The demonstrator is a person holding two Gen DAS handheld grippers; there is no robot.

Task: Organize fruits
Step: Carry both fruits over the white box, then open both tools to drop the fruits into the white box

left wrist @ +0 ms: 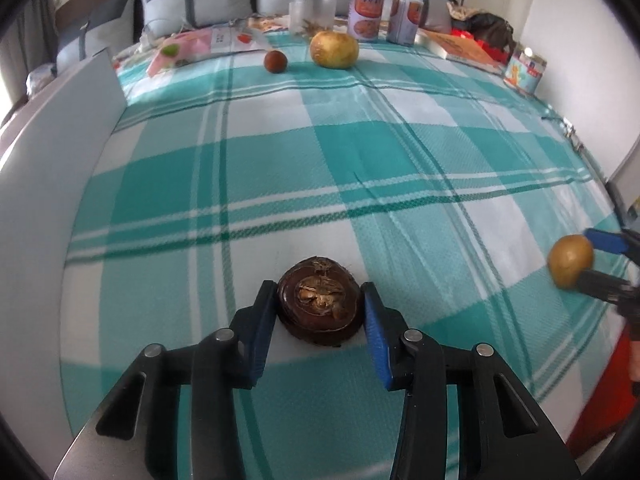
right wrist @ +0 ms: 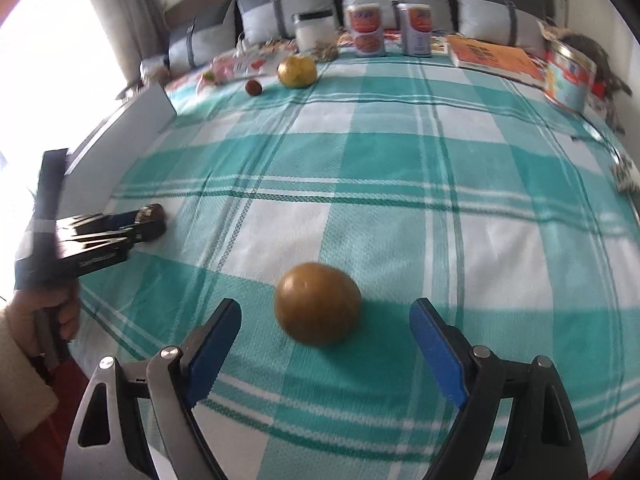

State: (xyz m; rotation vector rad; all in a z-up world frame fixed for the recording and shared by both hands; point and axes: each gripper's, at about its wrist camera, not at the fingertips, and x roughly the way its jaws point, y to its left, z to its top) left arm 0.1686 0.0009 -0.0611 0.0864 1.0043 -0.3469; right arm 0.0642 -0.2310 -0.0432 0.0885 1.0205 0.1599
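Between left tool (left wrist: 320, 304) pads: mangosteen (left wrist: 320, 308).

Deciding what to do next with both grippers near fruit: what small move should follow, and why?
Probably lift the left gripper: its pads sit against both sides of the dark brown fruit. The right gripper is wide open around the tan fruit, touching nothing. Two more fruits wait near the cans.

I'm in a home bedroom: a bed (left wrist: 320, 168) under a teal-and-white checked blanket, grey pillows (left wrist: 192, 0) against the headboard, a curtained window (right wrist: 52, 40) beside it.
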